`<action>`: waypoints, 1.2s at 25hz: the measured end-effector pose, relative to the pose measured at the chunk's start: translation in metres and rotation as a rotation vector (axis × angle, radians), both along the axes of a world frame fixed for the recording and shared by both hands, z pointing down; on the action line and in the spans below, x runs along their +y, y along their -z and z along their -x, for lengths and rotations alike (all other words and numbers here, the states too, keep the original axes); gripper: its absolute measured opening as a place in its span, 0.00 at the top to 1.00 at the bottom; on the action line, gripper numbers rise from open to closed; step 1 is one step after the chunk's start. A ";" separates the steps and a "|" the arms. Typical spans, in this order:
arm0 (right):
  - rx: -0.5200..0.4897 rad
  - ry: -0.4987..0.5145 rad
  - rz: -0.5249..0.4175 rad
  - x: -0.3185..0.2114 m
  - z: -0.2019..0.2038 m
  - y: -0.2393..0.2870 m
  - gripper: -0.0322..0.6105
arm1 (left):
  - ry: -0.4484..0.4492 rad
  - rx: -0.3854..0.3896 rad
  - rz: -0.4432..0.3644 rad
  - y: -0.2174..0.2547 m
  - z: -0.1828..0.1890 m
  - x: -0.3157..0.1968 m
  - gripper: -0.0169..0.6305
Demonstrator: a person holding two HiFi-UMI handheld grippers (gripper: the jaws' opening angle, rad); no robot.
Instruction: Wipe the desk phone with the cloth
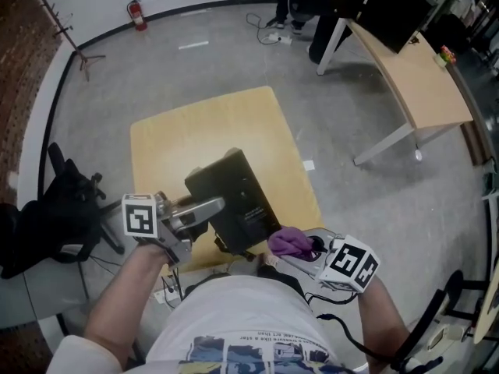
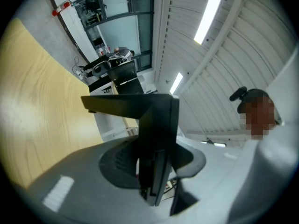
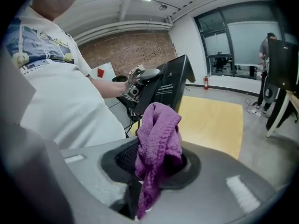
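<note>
Phone [image 1: 236, 195] is being gripped by its side edge in left gripper [image 1: 204, 207] jaws, tilted up at table [image 1: 195, 127] near edge; stiff, smooth plastic, probably slippery. Soft, light cloth [image 1: 288, 242] is being clamped in right gripper [image 1: 314, 249] jaws, just beside it. Wood top, grey floor [image 1: 366, 209], open office

We find no text that can be read. The desk phone [image 3: 167, 88] carries lines of white print on its black underside, too small to make out. The left cube [image 1: 140, 216] and right cube [image 1: 351, 262] show only black-and-white square patterns.
</note>
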State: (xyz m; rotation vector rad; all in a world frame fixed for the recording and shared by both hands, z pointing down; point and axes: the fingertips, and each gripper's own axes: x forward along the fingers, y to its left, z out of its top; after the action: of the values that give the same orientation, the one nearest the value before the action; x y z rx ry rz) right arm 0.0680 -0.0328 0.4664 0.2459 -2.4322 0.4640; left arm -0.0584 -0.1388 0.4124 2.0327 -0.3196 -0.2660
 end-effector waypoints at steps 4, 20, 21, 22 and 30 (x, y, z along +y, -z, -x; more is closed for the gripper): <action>0.023 -0.176 -0.027 -0.022 -0.022 0.000 0.79 | -0.058 0.016 0.025 -0.009 0.002 -0.001 0.69; 0.085 -0.626 -0.057 -0.013 -0.070 0.009 0.79 | -0.292 -0.078 0.126 -0.138 -0.037 -0.047 0.69; 0.086 -0.635 -0.056 -0.012 -0.070 0.010 0.79 | -0.299 -0.103 0.120 -0.149 -0.037 -0.052 0.69; 0.088 -0.641 -0.055 -0.011 -0.072 0.012 0.79 | -0.306 -0.129 0.116 -0.160 -0.039 -0.056 0.69; 0.094 -0.676 -0.040 -0.006 -0.080 0.017 0.79 | -0.372 -0.221 0.159 -0.205 -0.045 -0.078 0.69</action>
State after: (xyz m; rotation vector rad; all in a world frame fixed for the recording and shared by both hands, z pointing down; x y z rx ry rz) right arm 0.1485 -0.0384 0.4492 1.0952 -2.2202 0.6691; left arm -0.0135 -0.2169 0.6173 1.9219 -0.0887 0.2090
